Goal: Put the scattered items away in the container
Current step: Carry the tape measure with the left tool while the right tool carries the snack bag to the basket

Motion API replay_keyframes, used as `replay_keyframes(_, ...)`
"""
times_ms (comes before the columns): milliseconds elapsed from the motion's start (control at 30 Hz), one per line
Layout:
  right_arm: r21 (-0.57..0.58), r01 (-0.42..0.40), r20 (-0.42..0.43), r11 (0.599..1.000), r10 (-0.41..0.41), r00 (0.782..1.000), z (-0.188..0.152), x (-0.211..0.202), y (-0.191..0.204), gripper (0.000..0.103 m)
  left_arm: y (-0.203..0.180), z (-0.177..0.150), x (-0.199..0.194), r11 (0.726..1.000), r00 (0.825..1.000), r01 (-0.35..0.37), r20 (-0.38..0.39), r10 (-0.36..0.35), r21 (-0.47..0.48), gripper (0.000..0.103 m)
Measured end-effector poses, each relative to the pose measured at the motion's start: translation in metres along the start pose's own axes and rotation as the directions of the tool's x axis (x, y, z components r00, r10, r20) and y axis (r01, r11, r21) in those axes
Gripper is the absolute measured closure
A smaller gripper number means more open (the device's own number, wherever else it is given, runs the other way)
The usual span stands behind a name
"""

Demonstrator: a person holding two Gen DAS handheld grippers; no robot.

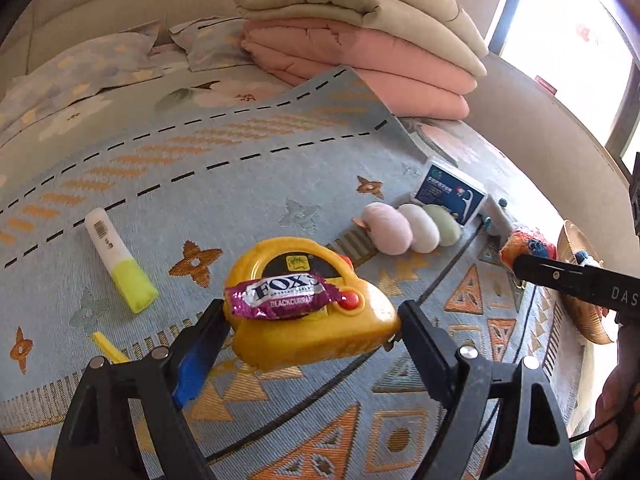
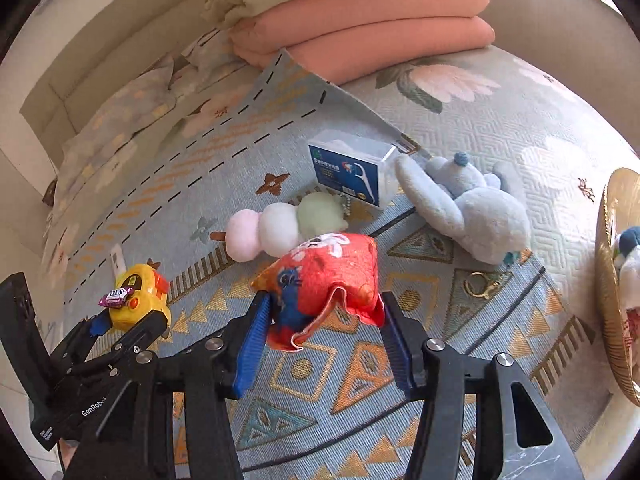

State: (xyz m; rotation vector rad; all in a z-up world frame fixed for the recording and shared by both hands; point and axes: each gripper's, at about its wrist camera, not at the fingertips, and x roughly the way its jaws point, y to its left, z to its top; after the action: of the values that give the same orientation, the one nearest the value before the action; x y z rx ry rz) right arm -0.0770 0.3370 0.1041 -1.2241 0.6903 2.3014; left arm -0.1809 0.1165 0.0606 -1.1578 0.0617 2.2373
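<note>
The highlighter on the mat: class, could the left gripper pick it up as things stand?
Probably not yet. The left gripper is already shut on the yellow tape measure, a candy riding on top. The highlighter lies unobstructed on the mat, but the jaws are full.

Both wrist views look forward, low and close over the patterned mat [image 1: 248, 184], sharing its middle

"FOX'S BLACKCURRANT" on the candy wrapper [image 1: 286, 295]; "GenRobot" on the left gripper [image 2: 120, 316]; "DAS" on the right gripper [image 1: 516, 262].
</note>
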Motion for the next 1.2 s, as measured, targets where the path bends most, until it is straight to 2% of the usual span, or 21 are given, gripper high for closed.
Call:
replay_keyframes(300, 0.089, 0.033, 0.043, 0.995, -0.037, 0.998, -0.028, -0.058, -0.062, 0.049, -0.088, 0.007, -0.021, 0.979, 0.993, 0.116, 0.000, -0.118, 0.170, 0.019)
replay_keyframes(600, 0.183, 0.049, 0.100, 0.982, -0.068, 0.993, -0.053, -0.114, -0.125, 0.049, -0.175, -0.004, -0.026, 0.925, 0.973, 0.229, -0.056, -0.222, 0.305, 0.019)
replay_keyframes(700, 0.219, 0.081, 0.147, 0.972, -0.115, 0.982, -0.056, -0.139, -0.150, 0.049, -0.204, -0.003, -0.027, 0.908, 0.960, 0.277, -0.066, -0.271, 0.314, 0.019)
replay_keyframes(867, 0.330, 0.149, 0.208, 0.932, -0.226, 0.952, -0.051, -0.175, -0.208, 0.049, -0.256, 0.015, -0.021, 0.872, 0.932, 0.358, -0.067, -0.357, 0.334, 0.019)
replay_keyframes(967, 0.406, 0.181, 0.208, 0.896, -0.284, 0.936, -0.051, -0.187, -0.246, 0.049, -0.289, 0.029, -0.013, 0.845, 0.917, 0.387, -0.063, -0.393, 0.368, 0.019)
replay_keyframes(1100, 0.502, 0.185, 0.182, 0.845, -0.313, 0.932, -0.057, -0.188, -0.292, 0.048, -0.331, 0.042, 0.004, 0.809, 0.902, 0.416, -0.072, -0.427, 0.415, 0.019)
replay_keyframes(1200, 0.536, 0.192, 0.160, 0.822, -0.322, 0.933, -0.058, -0.178, -0.314, 0.048, -0.361, 0.050, 0.024, 0.781, 0.892, 0.436, -0.095, -0.443, 0.447, 0.019)
